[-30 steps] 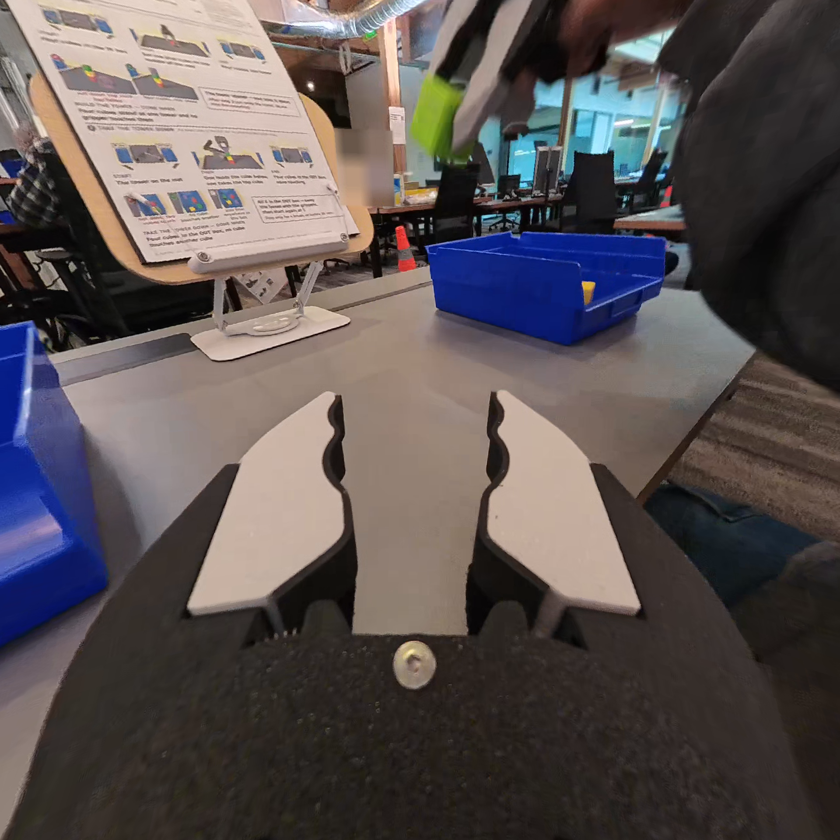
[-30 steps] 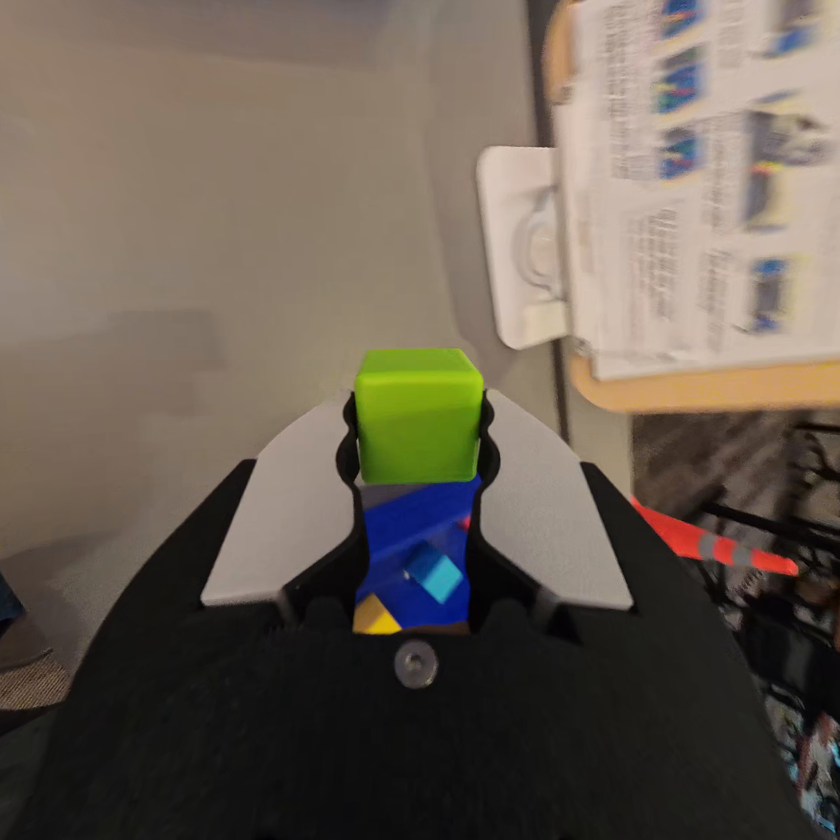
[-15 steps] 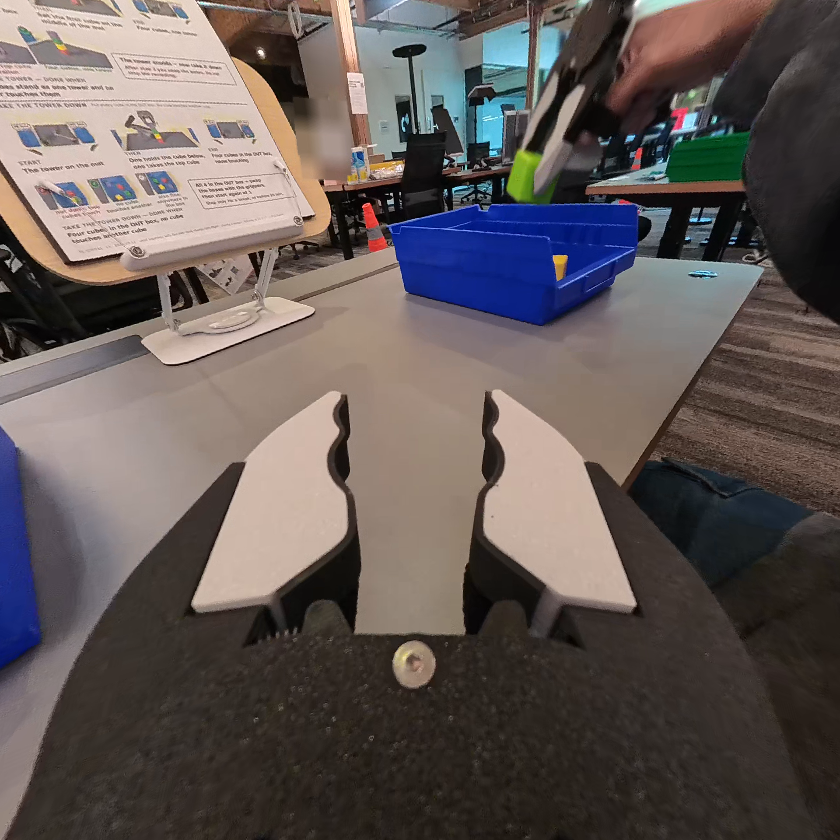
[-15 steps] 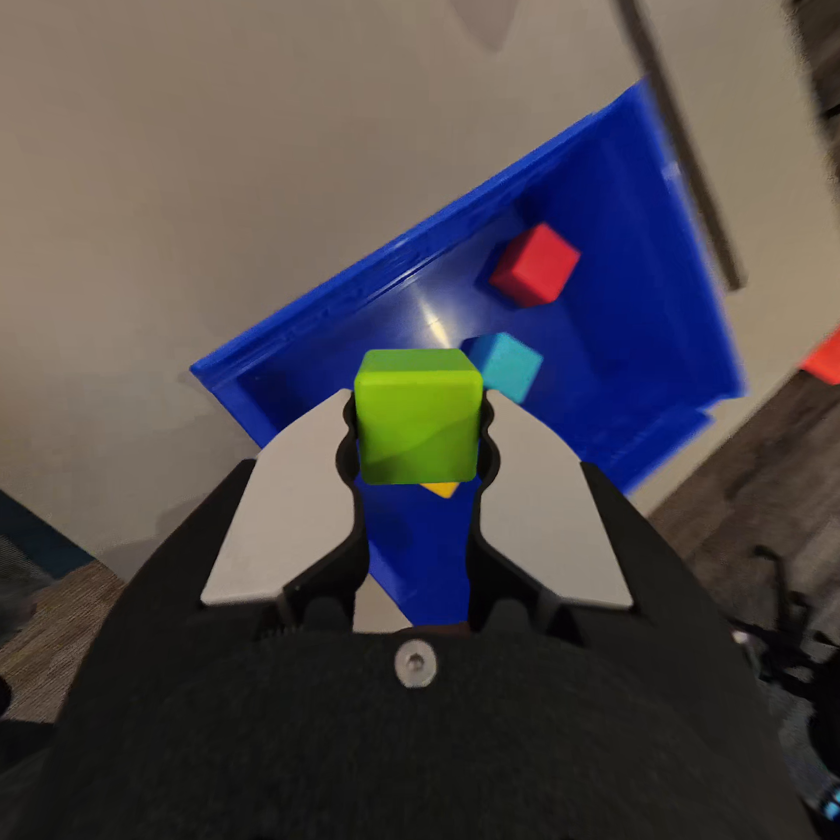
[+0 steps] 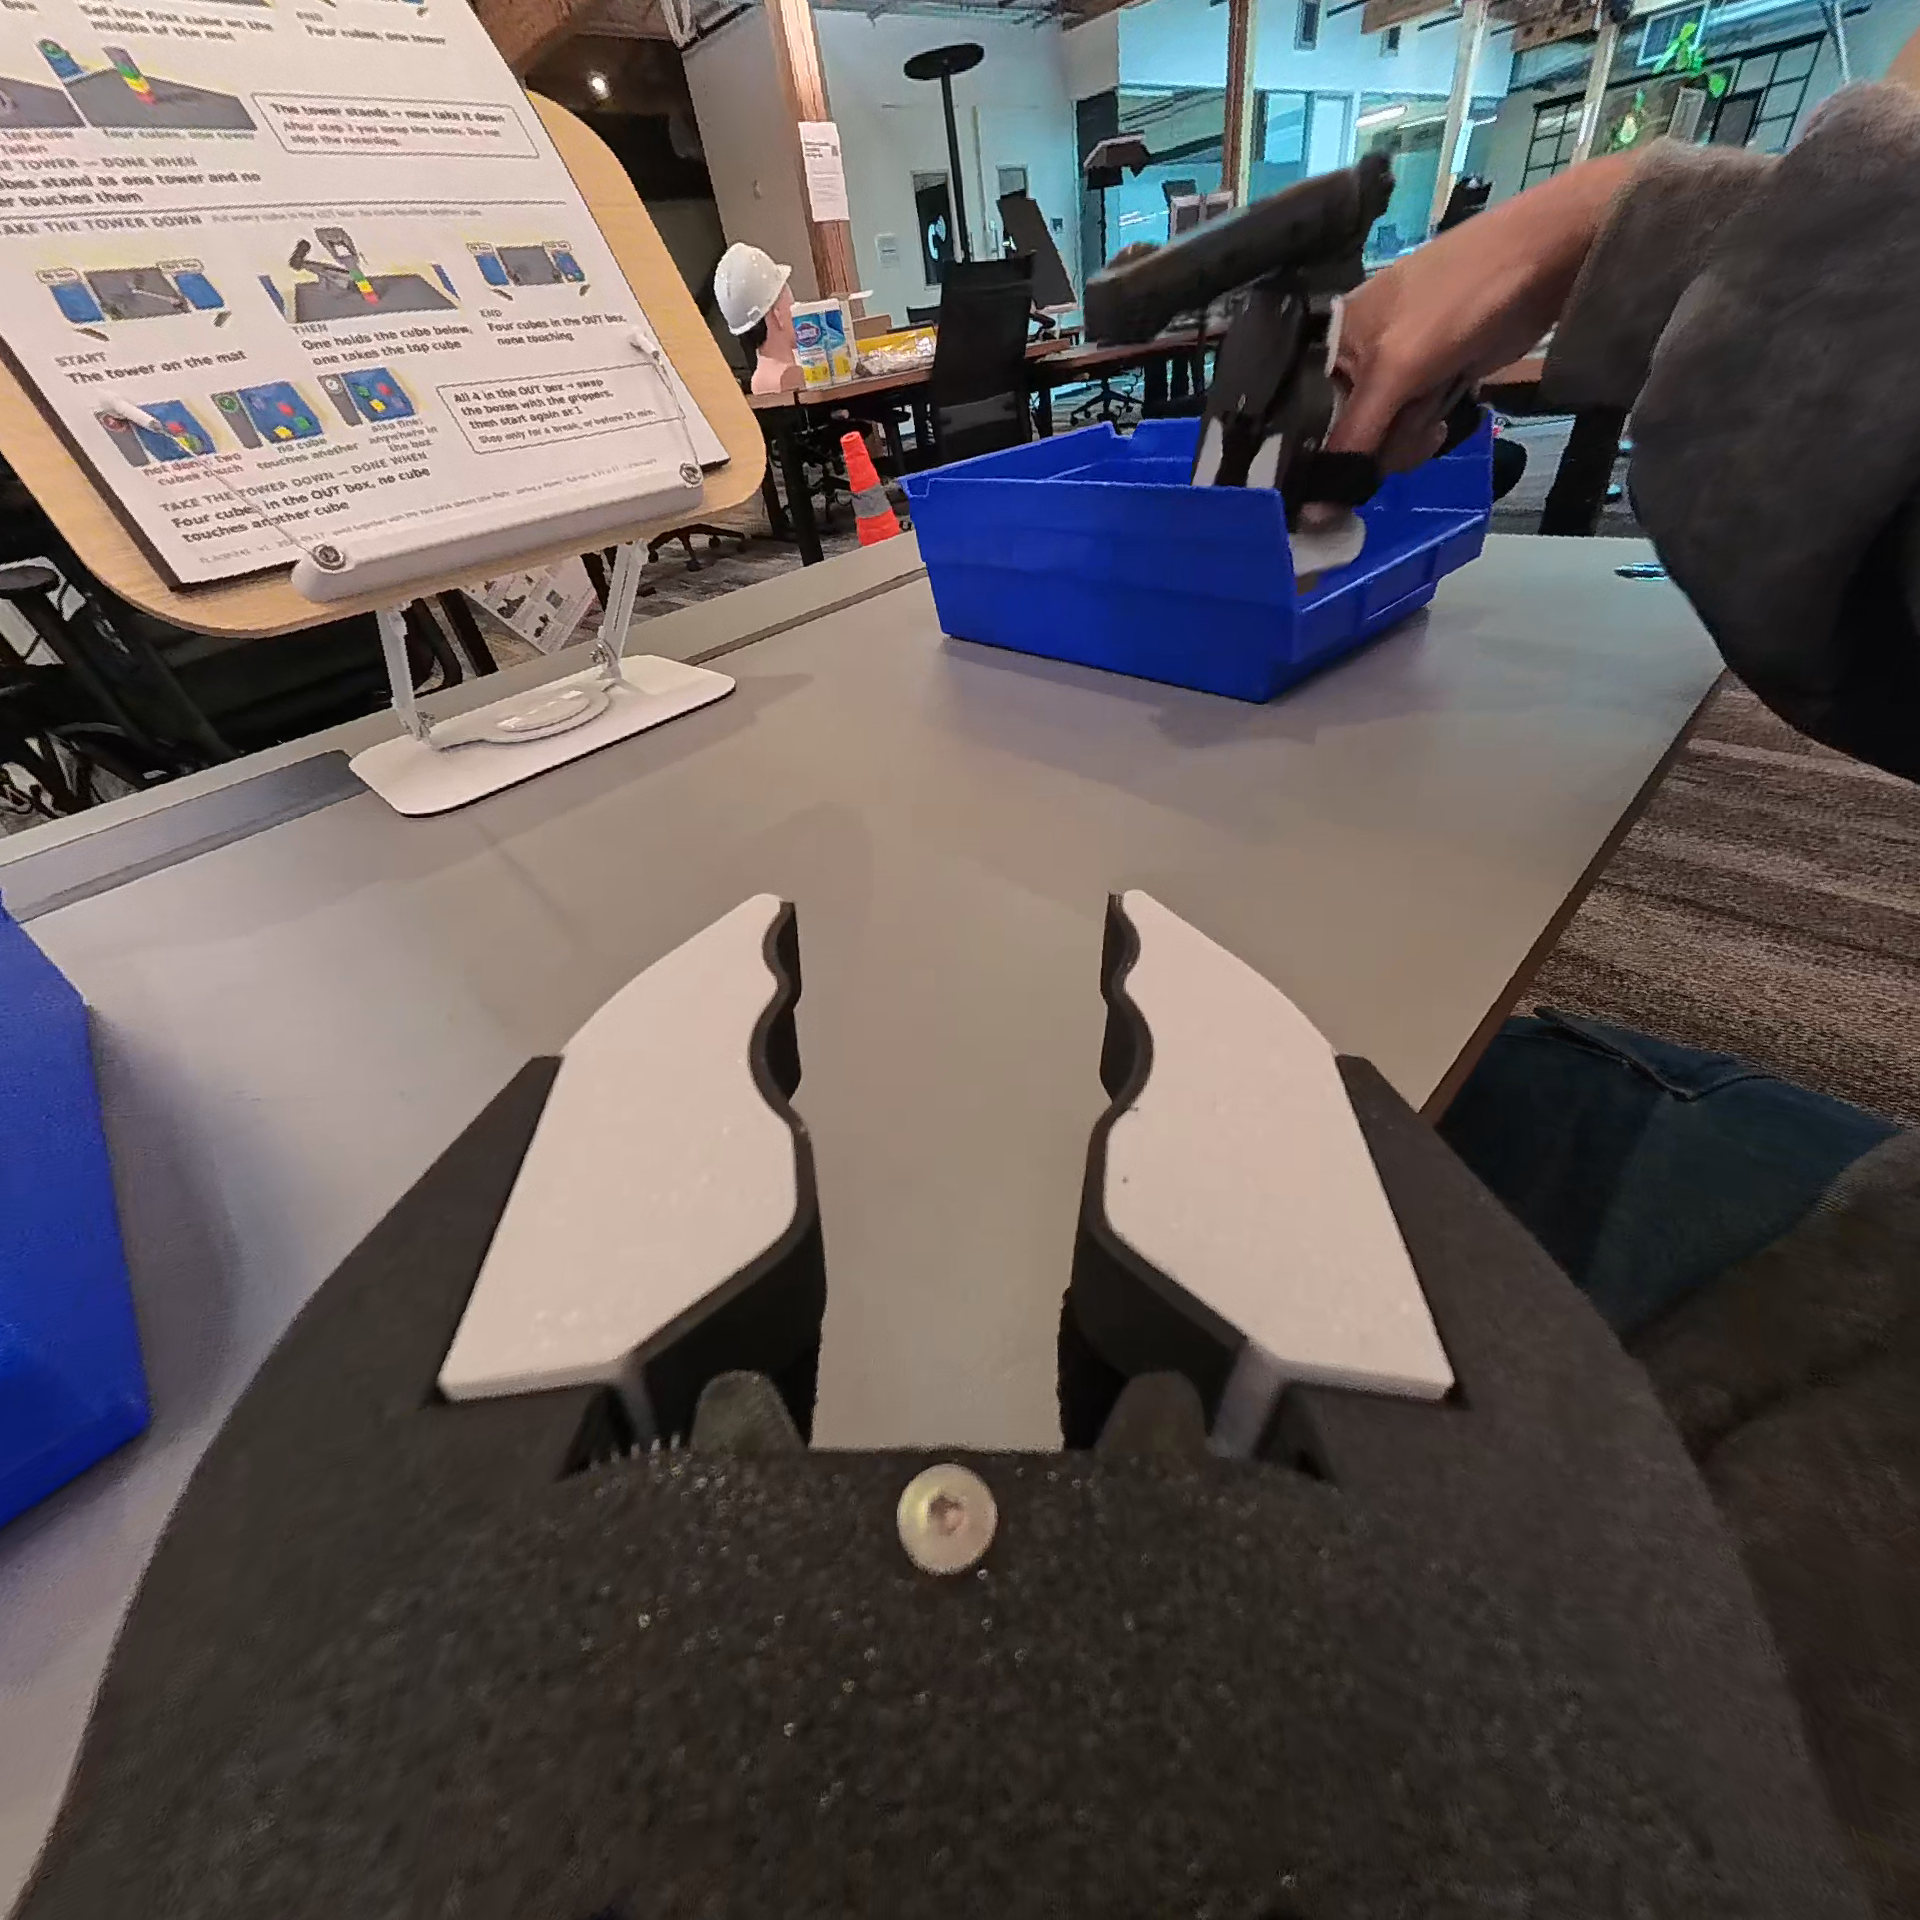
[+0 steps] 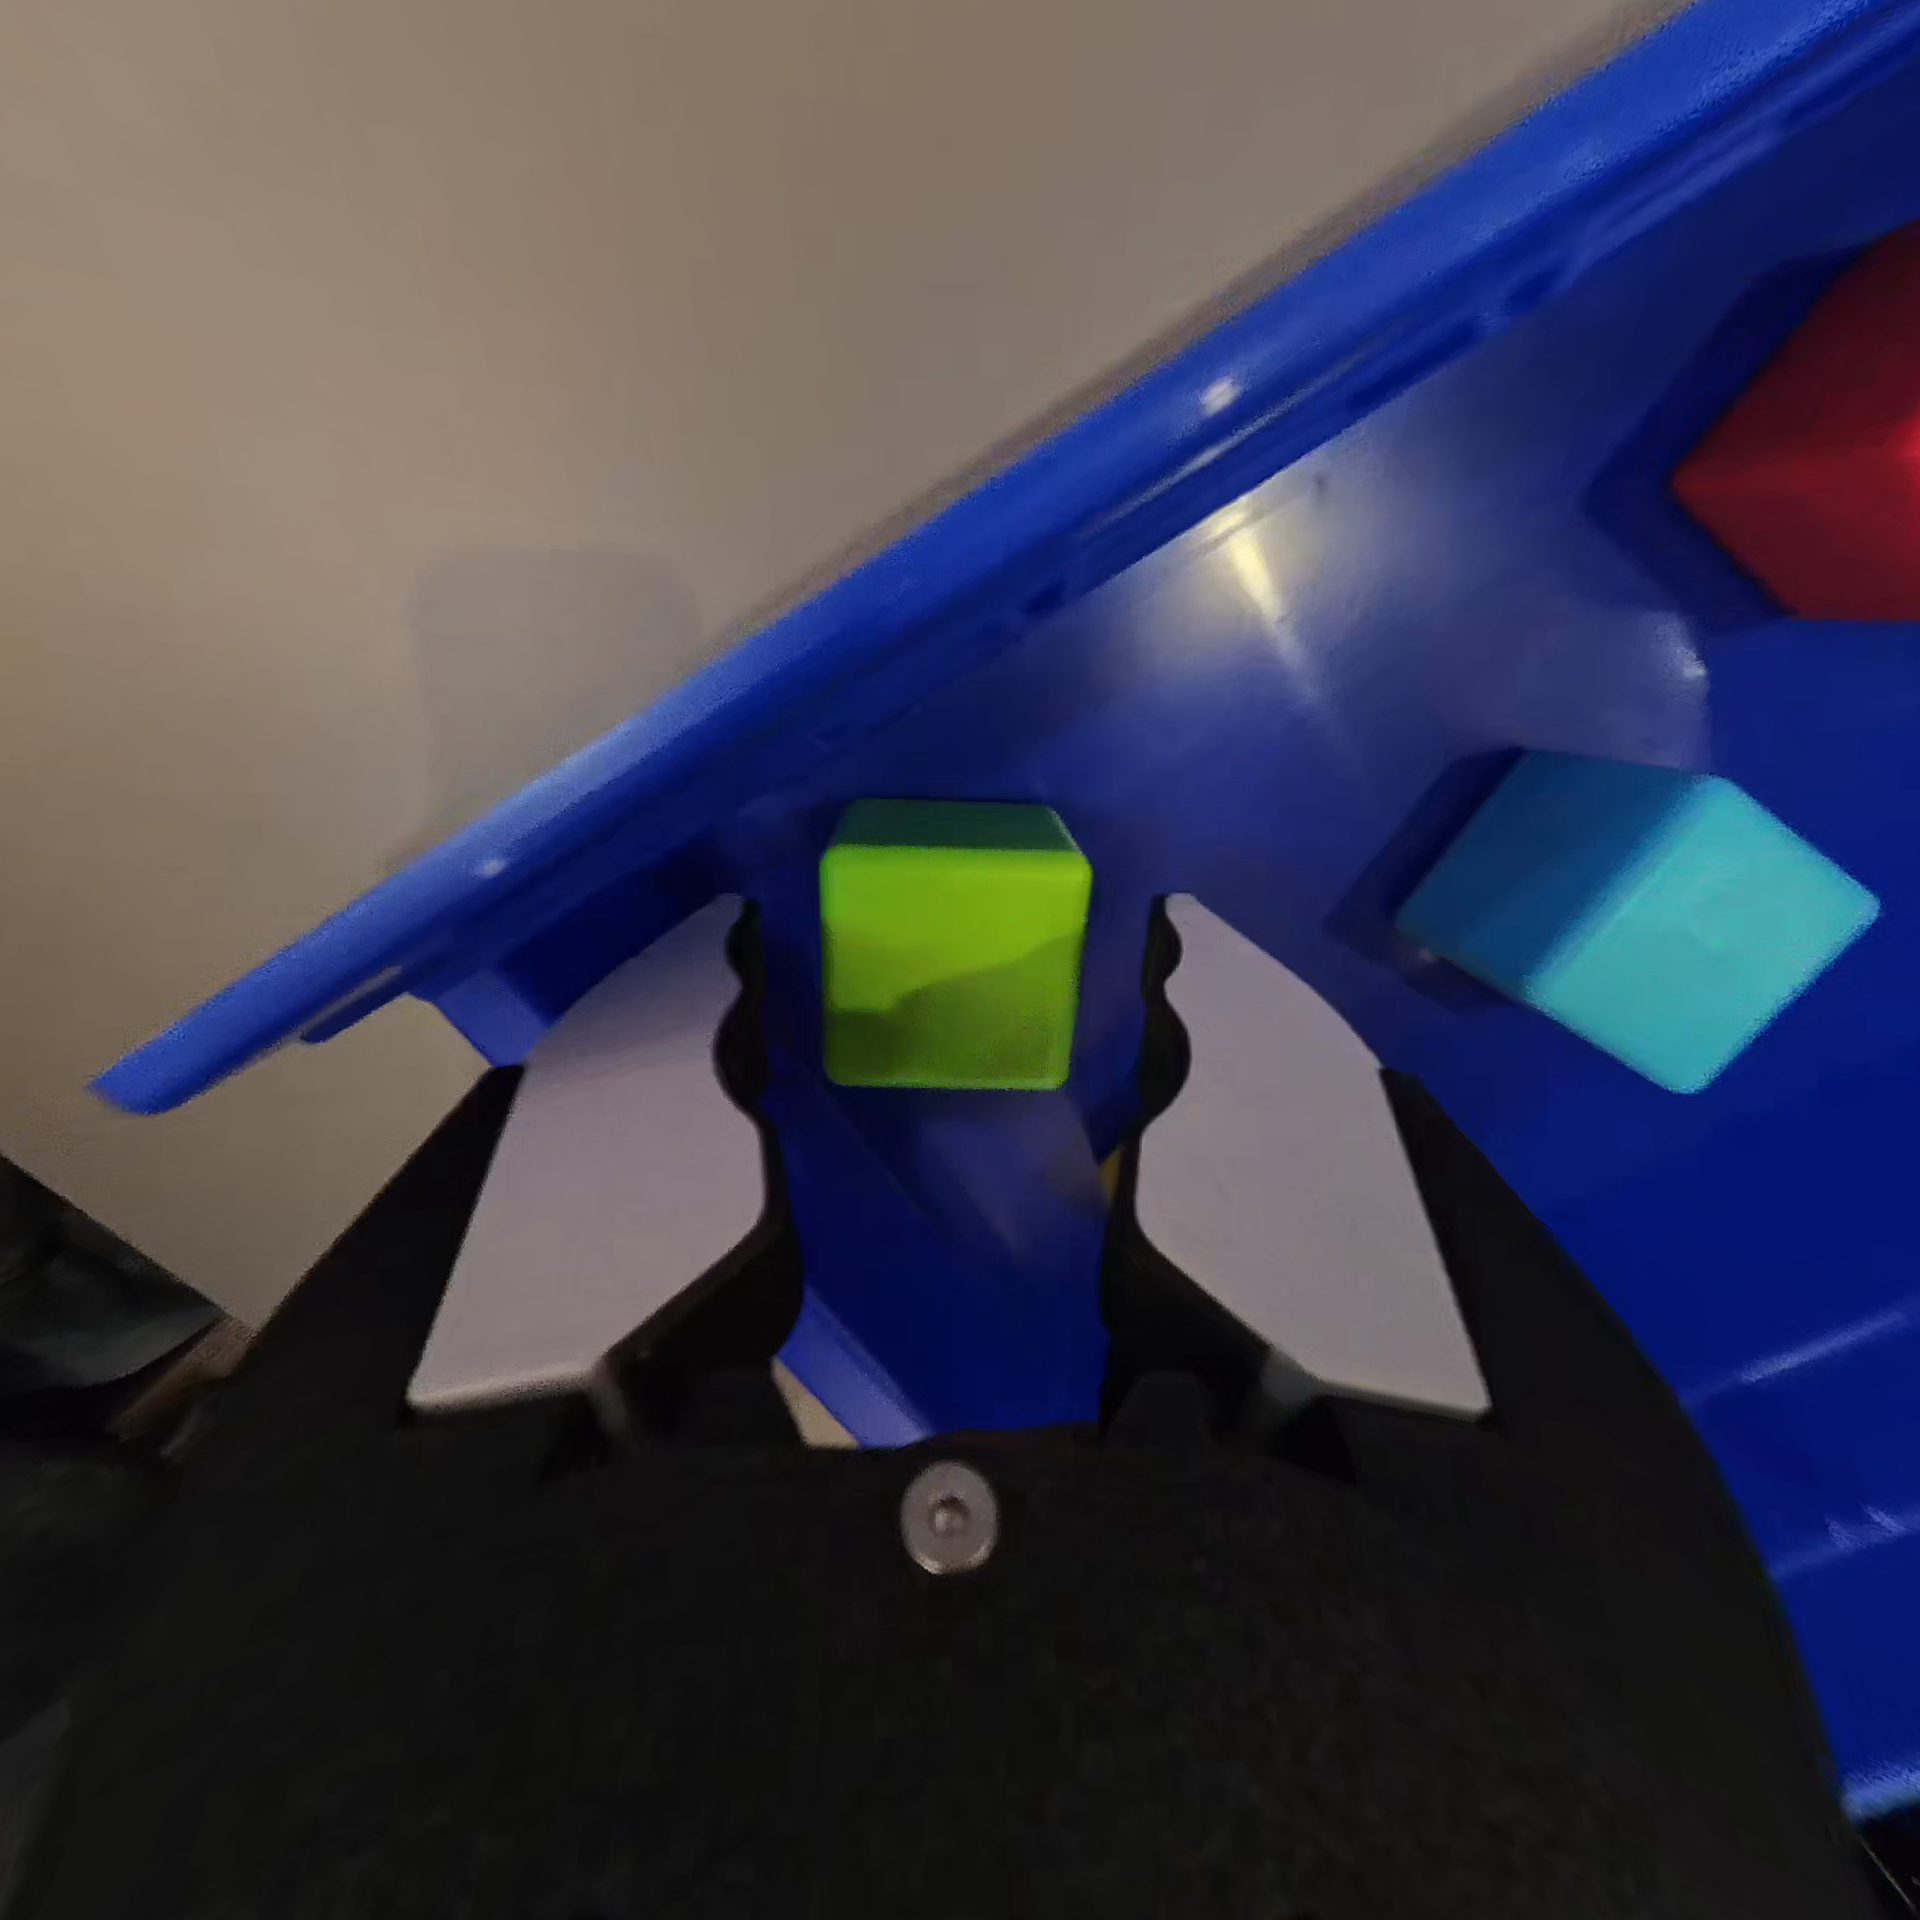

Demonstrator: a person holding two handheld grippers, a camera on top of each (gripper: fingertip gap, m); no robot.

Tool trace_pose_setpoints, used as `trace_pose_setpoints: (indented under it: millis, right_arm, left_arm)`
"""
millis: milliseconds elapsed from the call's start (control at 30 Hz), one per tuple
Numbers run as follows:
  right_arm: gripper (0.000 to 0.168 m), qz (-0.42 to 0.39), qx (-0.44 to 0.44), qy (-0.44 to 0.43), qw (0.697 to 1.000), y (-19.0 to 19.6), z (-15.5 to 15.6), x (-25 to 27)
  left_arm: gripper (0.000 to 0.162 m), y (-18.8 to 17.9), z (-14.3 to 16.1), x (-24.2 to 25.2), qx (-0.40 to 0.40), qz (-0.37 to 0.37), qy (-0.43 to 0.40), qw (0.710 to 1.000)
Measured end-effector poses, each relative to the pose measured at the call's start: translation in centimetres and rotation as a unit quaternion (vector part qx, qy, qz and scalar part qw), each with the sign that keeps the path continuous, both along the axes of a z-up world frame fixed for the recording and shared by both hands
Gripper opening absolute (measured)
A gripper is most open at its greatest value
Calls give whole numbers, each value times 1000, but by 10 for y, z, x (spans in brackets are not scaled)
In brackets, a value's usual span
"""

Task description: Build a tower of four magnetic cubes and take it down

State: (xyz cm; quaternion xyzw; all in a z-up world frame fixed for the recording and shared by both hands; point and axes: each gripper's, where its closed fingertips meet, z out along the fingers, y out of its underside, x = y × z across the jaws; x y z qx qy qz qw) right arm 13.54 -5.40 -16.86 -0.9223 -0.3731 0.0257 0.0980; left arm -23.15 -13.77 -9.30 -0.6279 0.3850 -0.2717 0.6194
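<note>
Jaws of the right gripper [image 6: 951, 935] stand spread inside the blue plastic bin [image 6: 1299, 665], the lime-green plastic cube [image 6: 954, 945] loose between them. The left gripper [image 5: 951, 997], jaws parted, holds nothing over the grey tabletop [image 5: 935, 790].

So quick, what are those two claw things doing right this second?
Left gripper: open, fingers apart, empty above the grey table.
Right gripper: open inside the blue plastic bin, small lime-green cube loose between its fingers.

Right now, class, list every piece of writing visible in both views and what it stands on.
White instruction sheet on the tilted wooden stand: printed headings and captions, legible, but I don't copy wording.
White paper notice on the wooden pillar: too small to read.
Blue plastic bin, green cube, light-blue cube: no writing.
</note>
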Motion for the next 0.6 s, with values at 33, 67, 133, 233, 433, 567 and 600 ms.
trace_pose_setpoints:
  millis: [33, 67, 133, 233, 433, 567, 600]
  right_arm:
    - [73, -3, 22, -4, 1000, 3, 9, 2]
    - [73, -11, 54, -5, 998, 5, 22, 5]
    - [71, -41, 131, 2, 990, 3, 59, 11]
    - [69, -85, 309, 63, 945, -13, 122, 5]
    - [62, -131, 510, 317, 789, -92, 137, -86]
    - [64, -169, 497, 366, 769, -127, 89, -138]
    - [64, -168, 499, 361, 770, -132, 84, -146]
  left_arm:
    - [55, 0, 0, -1, 0, 1, 0, 1000]
    - [55, 0, 0, -2, 1, 4, 0, 1000]
    - [55, 1, 2, -5, 3, 9, -4, 1000]
    - [52, 2, 7, -13, -19, 22, -24, 999]
    - [52, 16, 25, -43, 12, 102, -58, 993]
    - [52, 23, 19, -50, 4, 127, -47, 991]
    - [51, 25, 17, -50, -3, 128, -44, 991]
